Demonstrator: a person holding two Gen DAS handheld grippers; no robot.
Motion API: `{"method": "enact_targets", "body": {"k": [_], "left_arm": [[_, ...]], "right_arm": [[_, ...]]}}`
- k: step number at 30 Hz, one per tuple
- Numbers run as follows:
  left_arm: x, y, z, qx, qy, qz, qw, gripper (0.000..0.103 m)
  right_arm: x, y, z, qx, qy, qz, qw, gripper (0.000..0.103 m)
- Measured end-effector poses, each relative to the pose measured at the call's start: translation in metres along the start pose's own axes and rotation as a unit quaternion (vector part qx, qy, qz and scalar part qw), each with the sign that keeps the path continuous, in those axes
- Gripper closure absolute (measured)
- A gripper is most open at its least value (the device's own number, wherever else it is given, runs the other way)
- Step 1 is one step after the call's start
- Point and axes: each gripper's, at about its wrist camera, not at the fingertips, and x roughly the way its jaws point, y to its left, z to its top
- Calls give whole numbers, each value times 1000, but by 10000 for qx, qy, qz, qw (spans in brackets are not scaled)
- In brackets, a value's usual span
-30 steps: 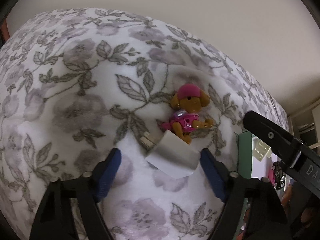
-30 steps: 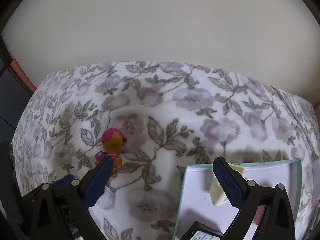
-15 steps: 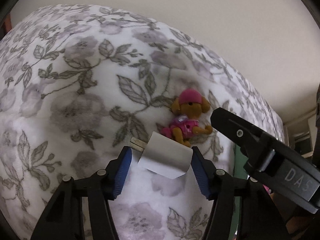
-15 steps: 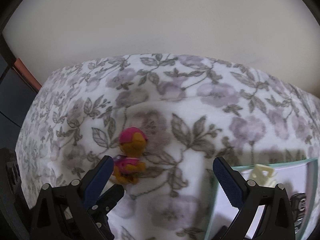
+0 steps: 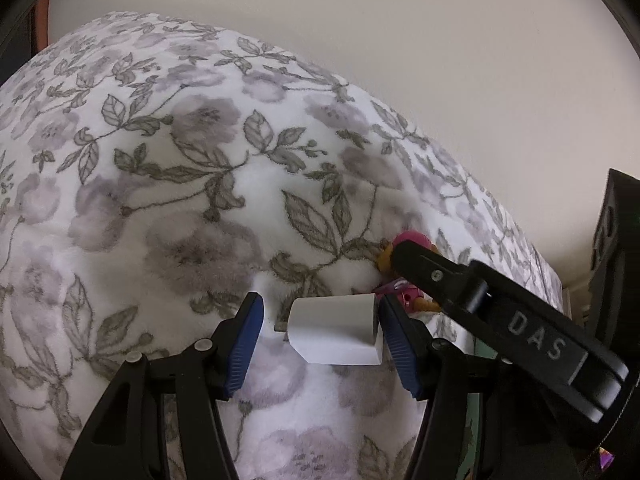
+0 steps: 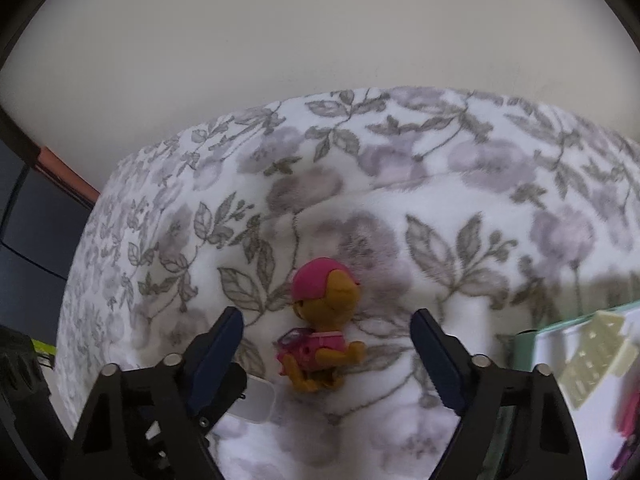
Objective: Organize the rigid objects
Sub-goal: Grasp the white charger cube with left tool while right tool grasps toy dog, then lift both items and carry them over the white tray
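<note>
Charger block point(image 5: 335, 330): small white plug-in adapter, lying on its side at lower centre of the left wrist view, its metal prongs pointing toward the left pad.
Charger contact: the right blue pad touches the block's right end; the left pad stands a little off the prong end — not clamped on both sides, as far as the view shows.
Left gripper point(image 5: 320, 342): jaws partly apart, straddling the charger block, pointing down at the bedding.
Toy dog point(image 6: 320, 330): orange figure with a pink cap and pink outfit, lying on the blanket at centre of the right wrist view; in the left wrist view it is mostly hidden behind the other tool's black finger.
Right gripper point(image 6: 326, 338): jaws wide and closing, the toy dog between them — neither pad touching it.
Gripper overlap: one black finger of the right tool, lettered "DAS", crosses the right side of the left wrist view, just above the charger block.
Blanket point(image 5: 180, 200): white fleece with grey leaves and mauve flowers, under both objects.
Box point(image 6: 580, 344): teal-rimmed with a pale interior, at the right edge of the right wrist view, holding a cream-coloured flat piece point(image 6: 596, 354); other contents too blurred to name.
Wall point(image 6: 320, 40): plain cream, filling the upper part of both views.
</note>
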Motion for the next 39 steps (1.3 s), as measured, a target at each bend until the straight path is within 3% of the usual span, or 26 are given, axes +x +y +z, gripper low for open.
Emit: {"method": "enact_targets", "body": {"k": [1,6,11,22,39], "left_arm": [[0,0,0,6,-9,-10,10000,41],[8,1,-3,-35,81,-232,9997,41],[11,-2,-5,39,135,-300,9995,44],[9,4,-5,-105,174,-355,9992,44],[-2,16,-4,-393,21,-156,9991,44]], "right_arm": [[3,0,0,62,33,51,10000,23],[12,-2,0,261,169,234,9992,47],[16,-6,-1,364,229,235,9988,59],[8,-15,-3,343,199,281,9988,64],[-10,-21,-10,168,195,289,9993,68]]}}
